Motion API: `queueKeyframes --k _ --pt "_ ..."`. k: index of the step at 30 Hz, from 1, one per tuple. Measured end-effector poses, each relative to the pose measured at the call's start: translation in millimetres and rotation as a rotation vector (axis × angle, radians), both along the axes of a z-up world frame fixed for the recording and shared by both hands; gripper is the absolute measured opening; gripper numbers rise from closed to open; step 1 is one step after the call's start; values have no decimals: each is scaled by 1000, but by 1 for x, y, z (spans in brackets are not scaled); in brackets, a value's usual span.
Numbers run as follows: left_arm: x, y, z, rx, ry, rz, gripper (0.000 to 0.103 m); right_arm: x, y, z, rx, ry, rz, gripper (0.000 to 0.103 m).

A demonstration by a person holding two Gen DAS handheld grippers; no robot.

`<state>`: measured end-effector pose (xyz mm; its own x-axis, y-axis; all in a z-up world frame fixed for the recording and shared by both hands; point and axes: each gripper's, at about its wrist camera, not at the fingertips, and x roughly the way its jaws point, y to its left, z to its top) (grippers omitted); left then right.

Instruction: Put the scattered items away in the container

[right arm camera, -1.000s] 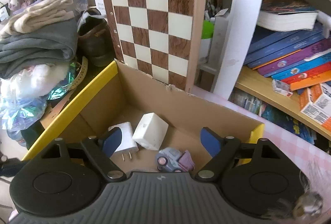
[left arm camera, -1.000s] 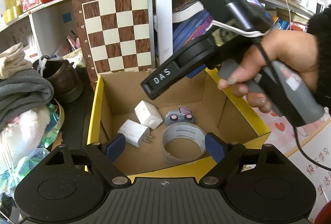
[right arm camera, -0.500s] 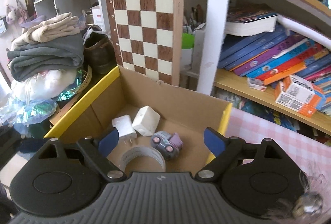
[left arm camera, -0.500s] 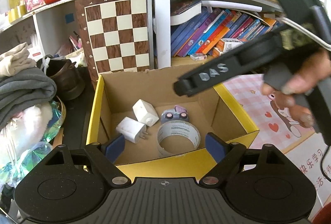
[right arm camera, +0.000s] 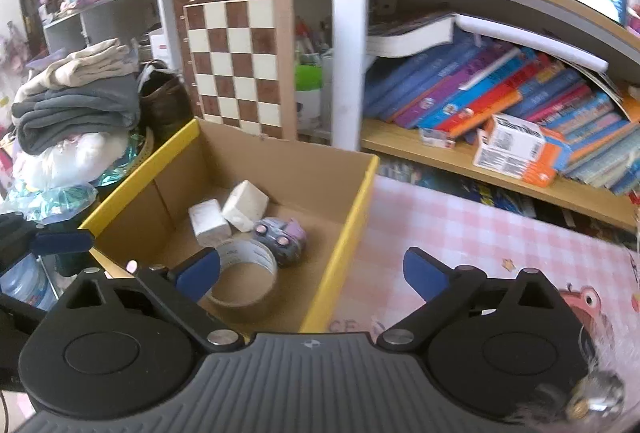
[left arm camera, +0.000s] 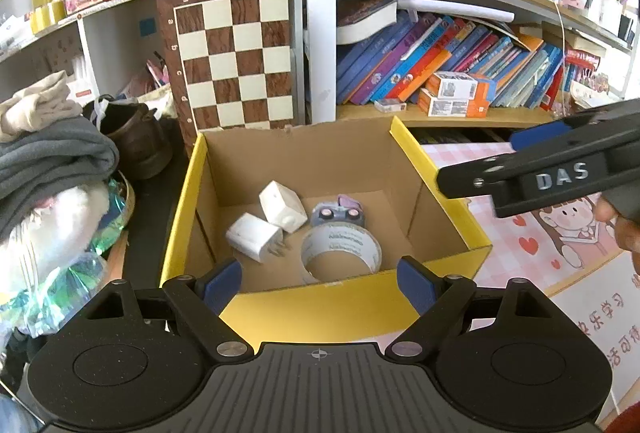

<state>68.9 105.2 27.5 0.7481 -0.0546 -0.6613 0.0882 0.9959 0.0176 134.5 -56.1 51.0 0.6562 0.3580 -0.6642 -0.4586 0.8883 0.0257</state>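
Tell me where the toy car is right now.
The toy car lies on the floor of the cardboard box, toward the back, just behind the tape roll and right of the two white chargers.

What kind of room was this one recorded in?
Probably a lived-in home study or child's room: shelves packed with books, a chessboard leaning upright, folded clothes piled beside the cardboard box.
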Motion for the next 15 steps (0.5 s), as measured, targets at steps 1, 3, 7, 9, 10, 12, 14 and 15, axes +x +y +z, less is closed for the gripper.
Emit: queueKeyframes --k 1,3,7,9,10,12,14,15 --pt "-1 -1 0 1 1 1 87 -3 -3 -1 1 -1 -7 100" --pt "-3 -4 -1 6 -3 4 87 -9 -9 -3 -1 -6 -21 100" --pt "-4 -7 -2 -7 -8 43 87 -19 -17 -9 -19 -20 -55 101" --pt "-3 -7 -3 -15 -6 67 88 -24 -21 -12 -27 -29 -75 101" --pt "-3 -8 -4 -16 -5 79 88 -26 -23 -13 -29 -33 -84 101" --pt "-3 -10 -5 -14 -4 100 88 -31 -27 -16 -33 -40 -101 103" --pt "-3 -13 -7 2 -5 115 88 -36 -31 -18 -30 -45 -117 103" --pt "-3 -15 -8 8 -5 121 88 -38 -33 -19 -28 -45 -122 103"
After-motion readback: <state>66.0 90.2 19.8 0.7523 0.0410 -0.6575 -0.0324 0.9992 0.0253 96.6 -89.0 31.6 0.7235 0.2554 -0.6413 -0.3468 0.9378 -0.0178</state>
